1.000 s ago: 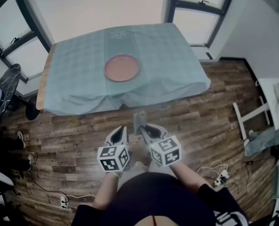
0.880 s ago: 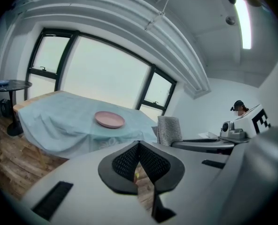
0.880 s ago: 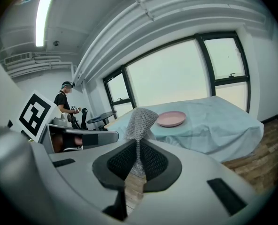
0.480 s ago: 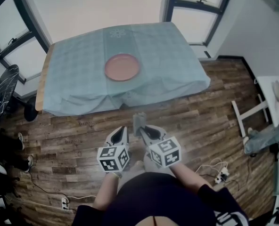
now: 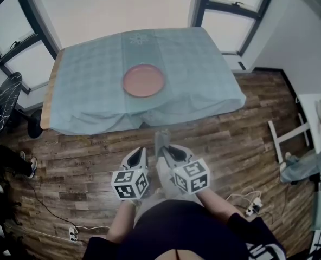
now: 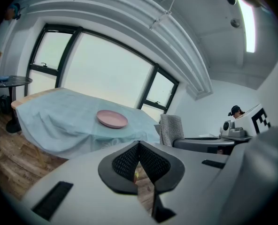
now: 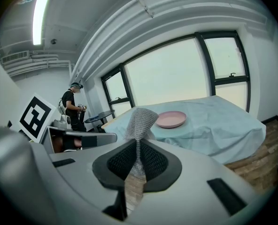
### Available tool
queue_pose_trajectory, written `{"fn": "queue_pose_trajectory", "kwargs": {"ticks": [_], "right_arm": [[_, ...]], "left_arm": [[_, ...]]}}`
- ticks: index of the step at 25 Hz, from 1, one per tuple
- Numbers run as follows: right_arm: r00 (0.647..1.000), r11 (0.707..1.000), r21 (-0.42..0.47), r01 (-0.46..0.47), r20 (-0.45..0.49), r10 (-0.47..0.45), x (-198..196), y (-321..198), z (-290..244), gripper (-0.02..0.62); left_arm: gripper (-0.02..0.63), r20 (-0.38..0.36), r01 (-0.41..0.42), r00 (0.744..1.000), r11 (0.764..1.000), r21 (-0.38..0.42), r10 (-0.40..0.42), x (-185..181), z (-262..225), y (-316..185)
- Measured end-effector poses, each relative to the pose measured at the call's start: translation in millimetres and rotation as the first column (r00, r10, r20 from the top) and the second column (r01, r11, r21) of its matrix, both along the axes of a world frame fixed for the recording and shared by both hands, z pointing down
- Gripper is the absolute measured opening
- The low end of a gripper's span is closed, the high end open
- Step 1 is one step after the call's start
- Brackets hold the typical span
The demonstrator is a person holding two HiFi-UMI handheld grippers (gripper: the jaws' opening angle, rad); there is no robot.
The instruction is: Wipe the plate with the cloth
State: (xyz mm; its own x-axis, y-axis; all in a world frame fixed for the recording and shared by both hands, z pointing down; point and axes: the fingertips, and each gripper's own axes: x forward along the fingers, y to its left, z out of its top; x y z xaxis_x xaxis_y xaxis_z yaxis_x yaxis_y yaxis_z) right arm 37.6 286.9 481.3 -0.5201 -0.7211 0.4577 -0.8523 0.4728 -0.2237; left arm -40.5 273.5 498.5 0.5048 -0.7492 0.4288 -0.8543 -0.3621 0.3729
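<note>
Little has been shifted since the earlier frames: the plate point(image 5: 143, 80) and the table point(image 5: 84, 110) are seen only slightly nearer, so the approach is judged barely begun and no wiping has been started. Both grippers are held low and side by side, well short of the table, pointed forward and somewhat down. The left gripper point(image 5: 139, 151) is closed on nothing. The right gripper point(image 5: 169, 149) is clamped on the grey cloth point(image 5: 161, 140), which stands up from its jaws. The plate lies mid-table.
</note>
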Motion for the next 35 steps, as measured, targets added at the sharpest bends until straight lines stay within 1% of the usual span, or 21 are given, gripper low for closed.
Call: {"fn": "queue_pose_trajectory", "kwargs": {"ticks": [6,16,35], "right_arm": [[1.000,1.000,0.008,0.019,-0.006,-0.019,-4.1,-37.2,3.5,0.034],[0.999,0.999,0.008,0.036,0.002,-0.036,-2.7,-113.5,4.3,0.034],[0.993,0.993,0.008,0.116,0.004,-0.116,-4.7,-262.0,-4.4,0.034]], "left_arm": [[0.014,0.008,0.015,1.000,1.000,-0.008,-0.015,-5.0,5.6,-33.2],[0.012,0.017,0.032,0.999,0.999,-0.015,-0.032,-3.7,9.1,-105.7],[0.012,0.025,0.128,0.992,0.990,-0.056,-0.127,-7.8,13.7,-242.9]]}}
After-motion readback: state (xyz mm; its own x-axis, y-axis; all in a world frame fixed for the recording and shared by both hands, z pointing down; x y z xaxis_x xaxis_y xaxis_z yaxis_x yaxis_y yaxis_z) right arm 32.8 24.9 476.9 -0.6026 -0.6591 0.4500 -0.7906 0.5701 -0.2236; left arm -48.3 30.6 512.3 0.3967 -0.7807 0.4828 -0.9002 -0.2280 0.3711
